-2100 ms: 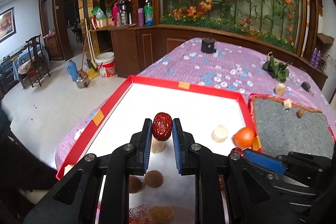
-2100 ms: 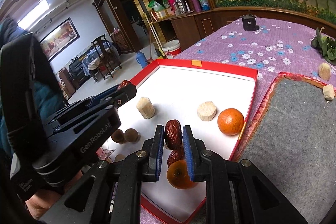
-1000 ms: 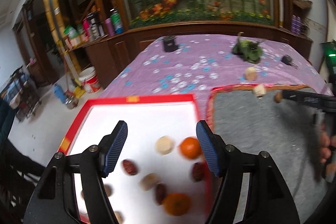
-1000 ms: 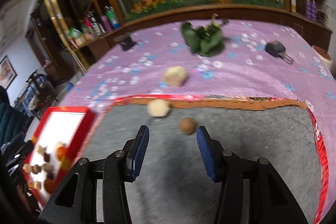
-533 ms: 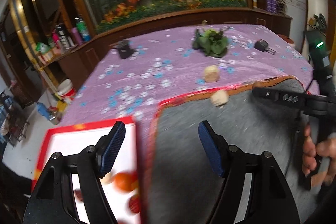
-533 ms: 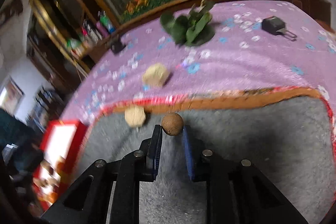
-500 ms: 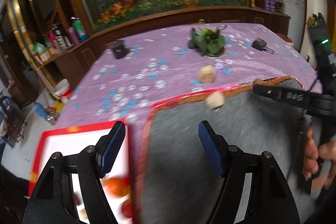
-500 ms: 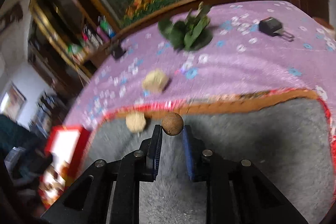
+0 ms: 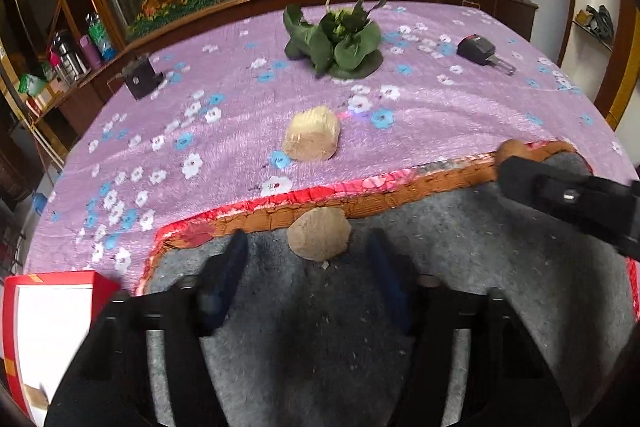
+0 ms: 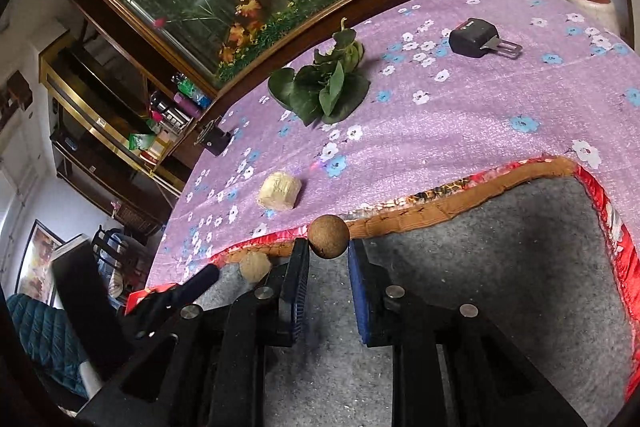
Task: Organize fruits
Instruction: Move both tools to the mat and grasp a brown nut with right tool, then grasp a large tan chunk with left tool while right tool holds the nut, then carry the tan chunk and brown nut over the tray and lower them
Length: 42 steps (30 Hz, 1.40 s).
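Your right gripper (image 10: 329,257) is pinching a small round brown cork-textured fruit (image 10: 329,237) right at its tips: the two blue pads (image 10: 357,279) press against its sides with only that ball between them, and most of the fruit stands proud of the fingertips. It is held over the far edge of the grey felt mat (image 10: 500,267), close to the mat's orange-and-red trimmed border (image 10: 420,219).

Your left gripper (image 9: 308,259) is blurred, and its jaws have just been closing. They stand partly apart, one blue pad (image 9: 236,259) on each side of a pale tan rounded fruit chunk (image 9: 319,234) that lies on the mat just inside the border. In the left wrist view there is a visible gap between each pad and the chunk, so nothing is gripped; whether the tips touch the felt you cannot tell through the blur. From the right wrist view the same chunk (image 10: 253,266) sits just beside your left gripper's dark fingertip (image 10: 202,277).

A second pale yellowish block-shaped fruit piece (image 9: 312,139) rests on the purple flowered tablecloth (image 9: 440,115), beyond the mat's border. Further back lie a bunch of green leaves (image 9: 340,43) and a small black device with a metal tongue (image 9: 478,50). The corner of the red-rimmed white tray (image 9: 48,299) shows at the lower left of the left wrist view.
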Tool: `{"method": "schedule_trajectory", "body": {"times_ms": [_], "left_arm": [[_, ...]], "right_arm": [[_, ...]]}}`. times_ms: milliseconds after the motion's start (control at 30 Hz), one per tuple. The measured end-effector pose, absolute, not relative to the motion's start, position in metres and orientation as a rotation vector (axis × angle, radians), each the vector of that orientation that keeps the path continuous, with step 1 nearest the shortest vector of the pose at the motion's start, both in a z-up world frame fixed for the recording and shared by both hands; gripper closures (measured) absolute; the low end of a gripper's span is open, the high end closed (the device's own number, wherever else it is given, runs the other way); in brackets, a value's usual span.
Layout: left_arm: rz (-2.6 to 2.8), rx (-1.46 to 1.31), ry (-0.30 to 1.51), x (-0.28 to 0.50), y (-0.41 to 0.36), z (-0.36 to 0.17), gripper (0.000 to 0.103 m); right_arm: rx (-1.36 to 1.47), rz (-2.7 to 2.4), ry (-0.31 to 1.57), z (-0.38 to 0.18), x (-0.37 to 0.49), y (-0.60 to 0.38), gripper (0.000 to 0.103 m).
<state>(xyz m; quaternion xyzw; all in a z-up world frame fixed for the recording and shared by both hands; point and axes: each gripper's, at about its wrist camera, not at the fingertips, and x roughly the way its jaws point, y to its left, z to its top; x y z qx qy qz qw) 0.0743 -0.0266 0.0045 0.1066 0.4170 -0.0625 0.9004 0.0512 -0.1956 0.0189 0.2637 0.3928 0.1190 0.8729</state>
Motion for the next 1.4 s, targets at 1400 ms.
{"method": "schedule_trajectory", "body": {"times_ms": [1400], "left_arm": [[0.163, 0.008, 0.397, -0.121, 0.157, 0.116, 0.073]], "right_arm": [[0.21, 0.496, 0.416, 0.107, -0.081, -0.041, 0.083]]}}
